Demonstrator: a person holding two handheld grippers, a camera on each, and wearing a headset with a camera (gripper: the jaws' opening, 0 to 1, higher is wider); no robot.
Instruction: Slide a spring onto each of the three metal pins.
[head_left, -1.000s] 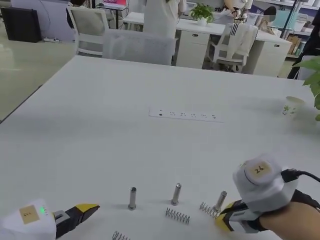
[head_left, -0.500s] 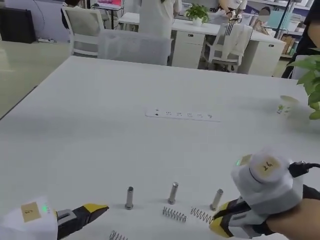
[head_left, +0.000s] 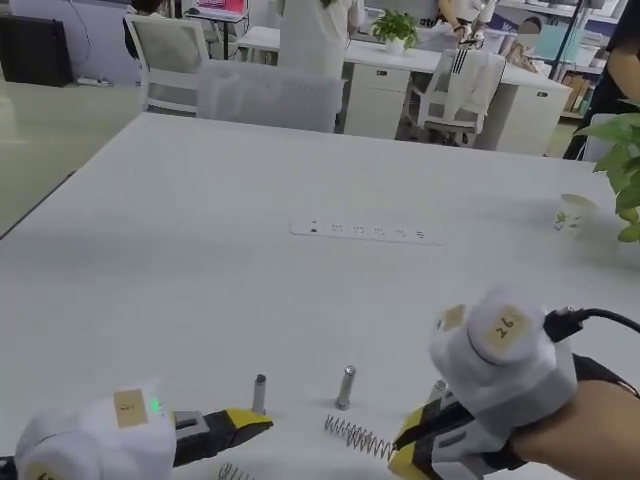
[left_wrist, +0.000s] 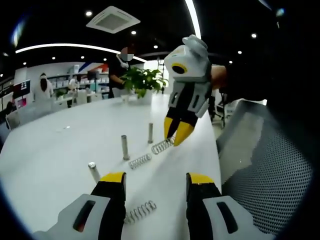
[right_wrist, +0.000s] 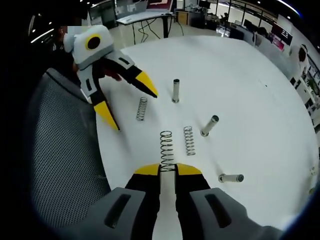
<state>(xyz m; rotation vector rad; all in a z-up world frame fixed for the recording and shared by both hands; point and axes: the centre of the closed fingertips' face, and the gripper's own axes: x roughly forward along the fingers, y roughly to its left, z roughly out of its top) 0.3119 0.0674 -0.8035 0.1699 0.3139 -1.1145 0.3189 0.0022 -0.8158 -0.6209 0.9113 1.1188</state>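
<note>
Two metal pins (head_left: 259, 392) (head_left: 346, 386) stand upright near the table's front edge; the third is mostly hidden behind my right gripper (head_left: 408, 452). The right gripper view shows all three pins (right_wrist: 175, 90) (right_wrist: 210, 125) (right_wrist: 231, 178). There my right gripper (right_wrist: 167, 170) is shut on the end of a spring (right_wrist: 166, 145), which reaches forward over the table. A second spring (right_wrist: 188, 140) lies loose beside it. My left gripper (left_wrist: 155, 179) is open, with a third spring (left_wrist: 140, 212) on the table just beyond its jaws. It also shows at the lower left (head_left: 255, 425).
A white power strip (head_left: 365, 231) is set into the table's middle. At the far right are a paper cup (head_left: 572, 212) and a green plant (head_left: 620, 160). A mesh chair (right_wrist: 60, 165) sits close behind the table's front edge. Desks and chairs stand beyond the table.
My right gripper has shifted left and taken hold of the spring by the right-hand pin. My left gripper has moved right, toward the pins.
</note>
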